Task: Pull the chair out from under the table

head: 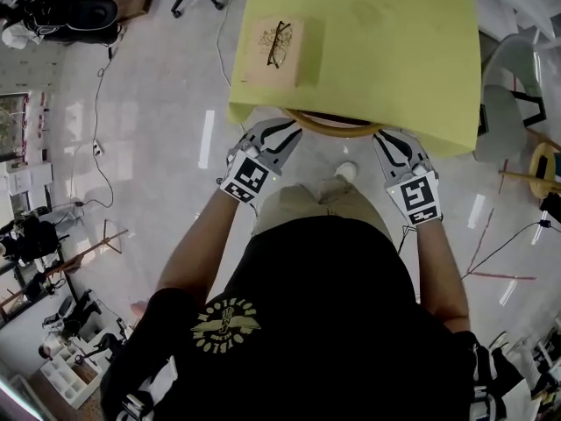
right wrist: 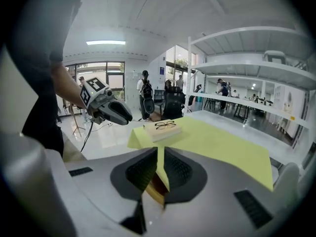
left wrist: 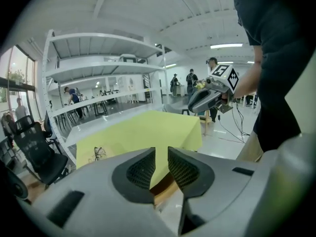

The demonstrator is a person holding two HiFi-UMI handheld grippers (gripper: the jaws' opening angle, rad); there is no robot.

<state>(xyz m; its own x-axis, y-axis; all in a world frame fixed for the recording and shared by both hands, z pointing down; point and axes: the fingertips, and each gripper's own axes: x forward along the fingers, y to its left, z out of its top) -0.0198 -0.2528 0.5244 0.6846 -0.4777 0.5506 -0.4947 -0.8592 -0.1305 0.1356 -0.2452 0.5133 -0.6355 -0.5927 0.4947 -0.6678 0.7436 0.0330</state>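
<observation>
Under the near edge of the table [head: 377,68], which is draped in a yellow cloth, the chair [head: 337,132] sits tucked in, so that from the head view only the curved wooden rim of its back shows past the cloth's hem. Both claws are held low, just in front of that rim, one toward each end of the arc. The left gripper [head: 285,135] points at the rim's left end, with its tips very close to the wood; whether they touch it cannot be told. Seen in the left gripper view, the left gripper [left wrist: 161,164] has its jaws narrowly apart, a slim gap between the pads with nothing in it, and a piece of the chair's wood [left wrist: 165,192] shows just below and beyond the gap, under the yellow cloth. The right gripper [head: 387,140] points at the rim's right end. Its own view shows the right gripper [right wrist: 159,169] with its jaws drawn together, gripping nothing, and the chair's wooden edge [right wrist: 154,190] lying just past them, low in the cleft. On the far left part of the tabletop rests a flat box [head: 279,64] with a pair of glasses [head: 277,42] on top, well apart from both claws.
</observation>
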